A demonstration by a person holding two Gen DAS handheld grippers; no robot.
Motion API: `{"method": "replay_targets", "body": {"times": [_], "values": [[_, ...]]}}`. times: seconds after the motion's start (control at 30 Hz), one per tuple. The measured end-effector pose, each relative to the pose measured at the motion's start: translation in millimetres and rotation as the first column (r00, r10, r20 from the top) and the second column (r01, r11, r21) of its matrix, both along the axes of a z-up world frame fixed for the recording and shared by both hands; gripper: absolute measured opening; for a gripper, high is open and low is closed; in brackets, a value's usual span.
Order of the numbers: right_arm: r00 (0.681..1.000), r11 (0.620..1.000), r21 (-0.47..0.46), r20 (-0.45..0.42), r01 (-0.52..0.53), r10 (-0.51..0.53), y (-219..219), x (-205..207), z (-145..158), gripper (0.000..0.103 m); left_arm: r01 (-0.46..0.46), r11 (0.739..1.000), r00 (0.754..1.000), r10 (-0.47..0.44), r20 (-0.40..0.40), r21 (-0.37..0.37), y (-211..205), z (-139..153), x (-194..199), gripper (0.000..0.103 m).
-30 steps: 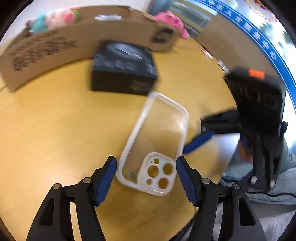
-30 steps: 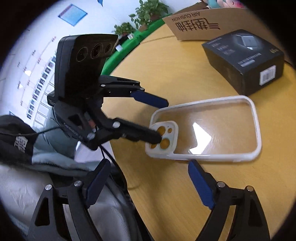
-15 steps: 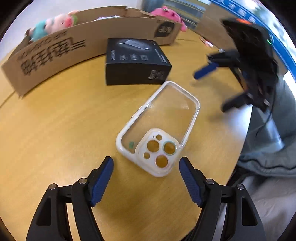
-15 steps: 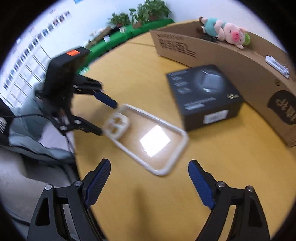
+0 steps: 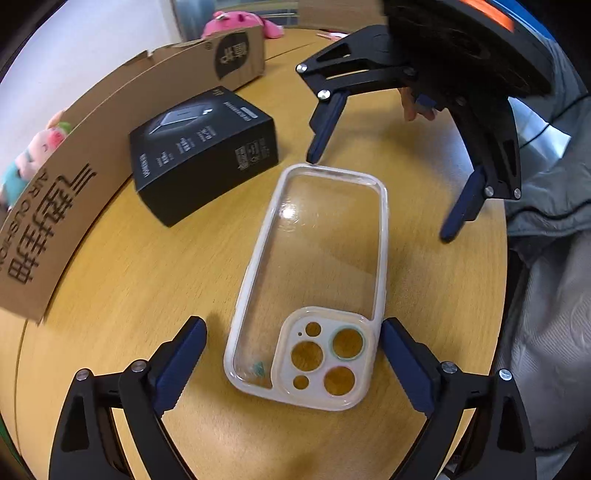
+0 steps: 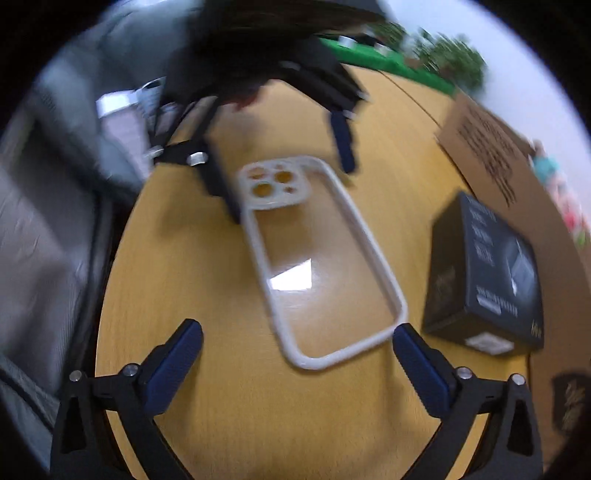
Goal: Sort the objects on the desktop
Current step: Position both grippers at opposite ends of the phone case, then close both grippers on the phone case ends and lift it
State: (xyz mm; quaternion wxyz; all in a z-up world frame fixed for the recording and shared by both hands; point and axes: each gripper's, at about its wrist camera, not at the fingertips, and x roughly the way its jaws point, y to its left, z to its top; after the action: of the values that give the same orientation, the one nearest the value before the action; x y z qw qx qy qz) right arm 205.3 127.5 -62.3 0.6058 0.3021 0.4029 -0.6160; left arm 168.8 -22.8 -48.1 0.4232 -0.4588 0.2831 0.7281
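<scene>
A clear phone case (image 5: 321,284) with a white rim lies flat on the round wooden table (image 5: 110,295). My left gripper (image 5: 293,332) is open, its jaws on either side of the case's camera end. My right gripper (image 6: 297,341) is open over the case's (image 6: 317,258) opposite end. Each gripper shows in the other's view: the right gripper (image 5: 384,195) beyond the case's far end, the left gripper (image 6: 291,184) around the camera end. A black product box (image 5: 203,151) lies beside the case; it also shows in the right wrist view (image 6: 487,273).
A long cardboard box (image 5: 92,158) with printed characters stands along the table's far side, with plush toys (image 5: 37,151) behind it and a pink plush (image 5: 236,26) at its end. The person's grey clothing (image 5: 546,295) is at the table's edge.
My right gripper has swung round and come down over the case's far end. My left gripper has moved forward, so its jaws now flank the camera end.
</scene>
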Motion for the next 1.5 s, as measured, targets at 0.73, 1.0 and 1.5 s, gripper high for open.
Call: {"method": "replay_targets", "body": {"times": [0.73,1.0,1.5], "values": [[0.989,0.986,0.075,-0.008,-0.146,0.147,-15,-26,16,0.102,0.238,0.97,0.971,-0.239,0.008,0.04,-38,23,14,0.081],[0.991,0.994,0.106,0.119,0.04,-0.053,2,-32,13,0.084,0.275,0.961,0.961,-0.275,0.008,0.042,-52,34,29,0.082],[0.985,0.987,0.064,0.078,0.147,-0.152,28,5,18,0.078,0.334,0.943,0.941,-0.333,-0.061,0.002,-56,59,68,0.081]]}}
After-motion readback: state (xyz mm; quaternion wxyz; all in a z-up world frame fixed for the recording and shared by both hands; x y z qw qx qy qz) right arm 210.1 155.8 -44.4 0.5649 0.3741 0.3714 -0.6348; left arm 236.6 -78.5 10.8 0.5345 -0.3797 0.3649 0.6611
